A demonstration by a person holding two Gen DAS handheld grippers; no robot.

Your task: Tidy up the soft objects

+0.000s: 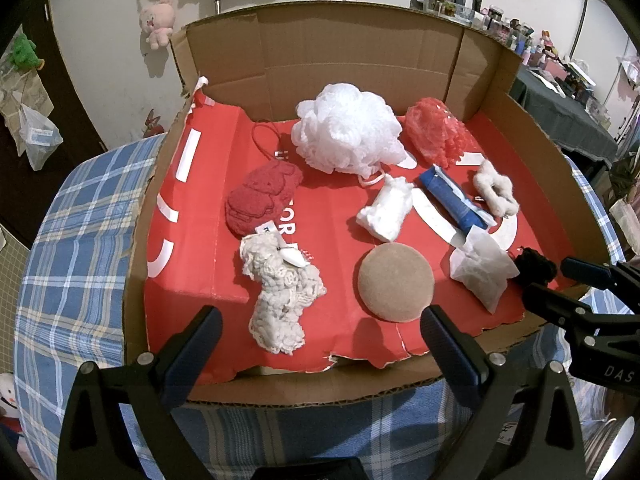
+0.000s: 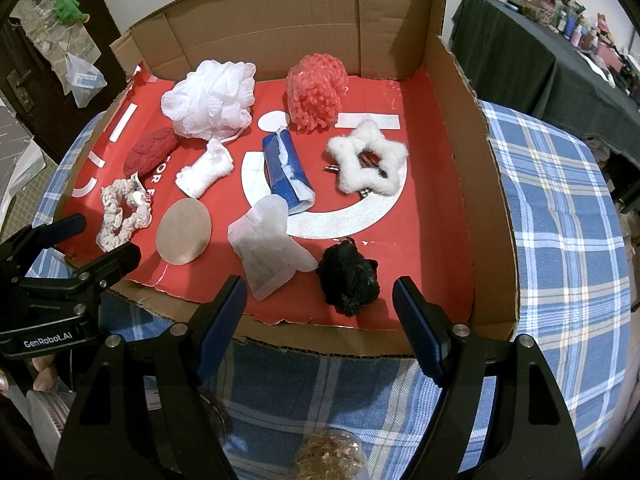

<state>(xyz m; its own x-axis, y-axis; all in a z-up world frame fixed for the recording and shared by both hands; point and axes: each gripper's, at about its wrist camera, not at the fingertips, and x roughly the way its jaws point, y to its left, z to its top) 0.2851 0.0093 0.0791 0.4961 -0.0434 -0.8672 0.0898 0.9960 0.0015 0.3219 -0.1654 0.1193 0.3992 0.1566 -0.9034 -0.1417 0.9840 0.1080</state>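
Both my grippers, left (image 1: 320, 330) and right (image 2: 318, 300), hang released before the box (image 2: 492, 240); black puff (image 2: 350, 282), perhaps yarn, nearest, plaid surface (image 2: 560, 240) beneath.

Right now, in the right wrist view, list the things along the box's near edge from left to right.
Cream scrunchie → tan round pad → translucent white pouch → black fuzzy ball.

A blue checked cloth (image 2: 560, 220) covers the table. A pink bunny toy (image 1: 157, 20) hangs on the white wall, and a green toy (image 1: 24, 51) hangs on the dark door. Lots of little bottles (image 1: 516, 32) crowd a dark side table (image 2: 520, 52).
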